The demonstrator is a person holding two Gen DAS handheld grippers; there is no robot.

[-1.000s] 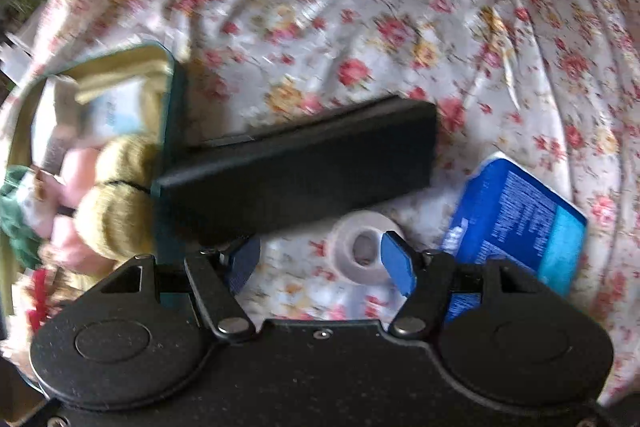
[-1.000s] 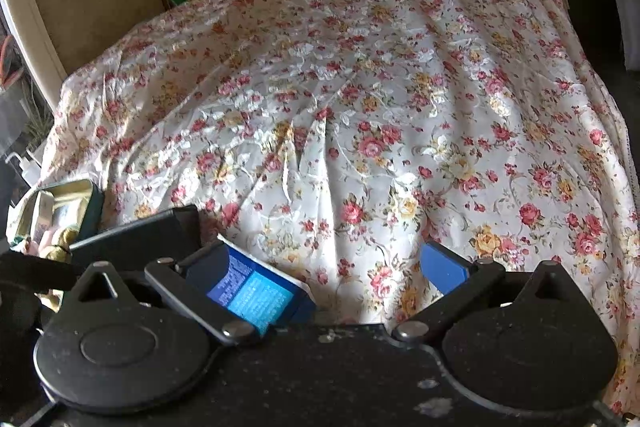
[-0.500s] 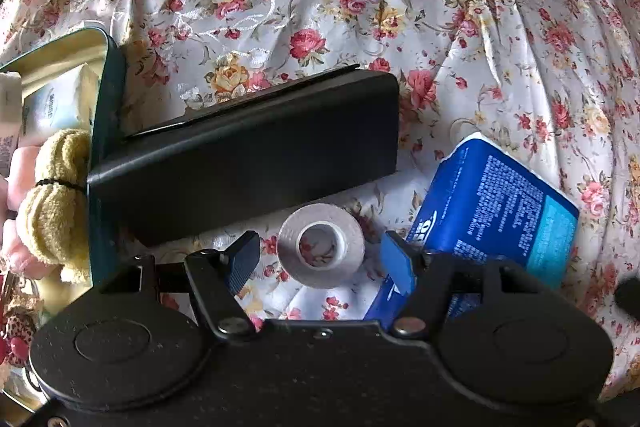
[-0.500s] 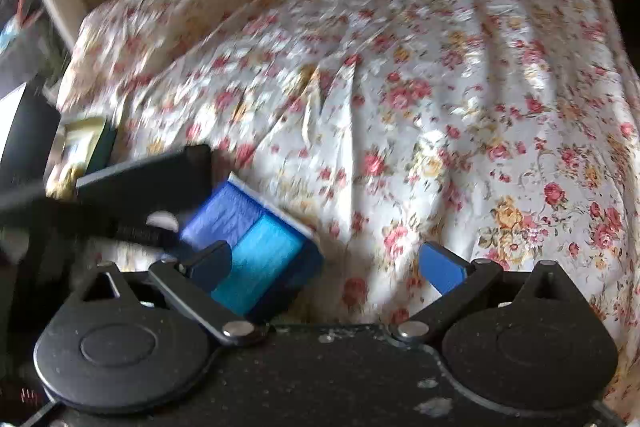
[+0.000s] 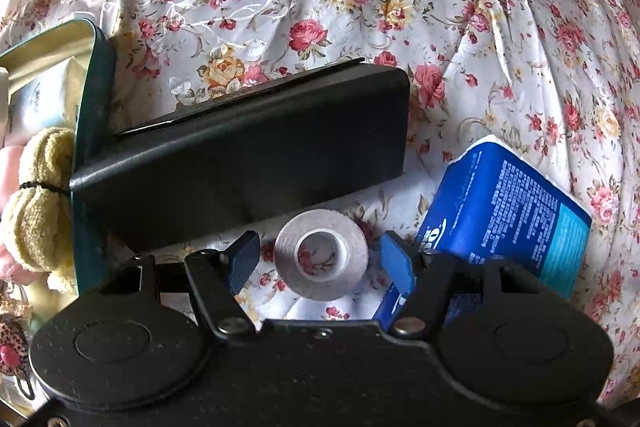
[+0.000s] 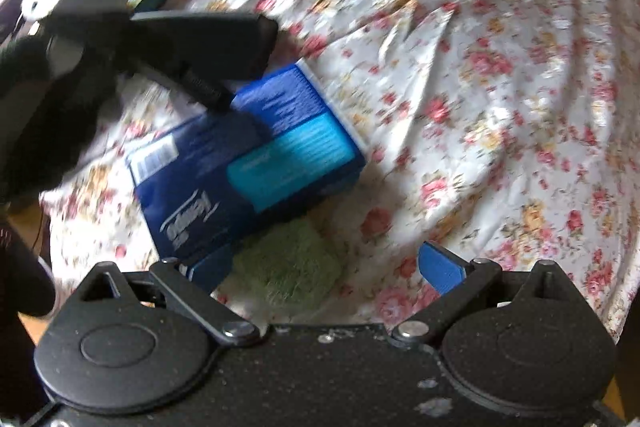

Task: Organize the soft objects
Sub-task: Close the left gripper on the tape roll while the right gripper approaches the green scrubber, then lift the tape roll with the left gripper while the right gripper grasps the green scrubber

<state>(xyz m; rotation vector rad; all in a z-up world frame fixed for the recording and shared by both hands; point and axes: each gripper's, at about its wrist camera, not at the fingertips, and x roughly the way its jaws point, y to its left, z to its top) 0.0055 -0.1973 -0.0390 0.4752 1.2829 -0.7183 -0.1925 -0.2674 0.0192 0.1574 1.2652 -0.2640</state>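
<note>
Two views cover one surface: a bed spread with a glossy white sheet (image 5: 460, 11) printed in red and yellow roses, heavily creased, with sunlight falling in bands across the folds. Left tongs (image 5: 320, 261) point steeply down, blue pads parted on either side of a white tape roll (image 5: 321, 259) lying flat on the sheet; a narrow gap shows at each pad, so the roll is straddled, not pinched. Just behind the roll lies a long black case (image 5: 248, 163), one end against the rim of an open green tin (image 5: 94, 99). Inside the tin sit a yellow towelling bundle (image 5: 34, 207) tied at the middle and pale packets. A blue tissue pack (image 5: 516, 215) lies just right of the roll. Right tongs (image 6: 326, 267) stand spread wide and hold nothing, over a green fuzzy cloth (image 6: 288, 263) lying on the sheet against the pack's near edge. Right view is motion-blurred; beyond the bed's left edge only dark, unclear shapes show.
</note>
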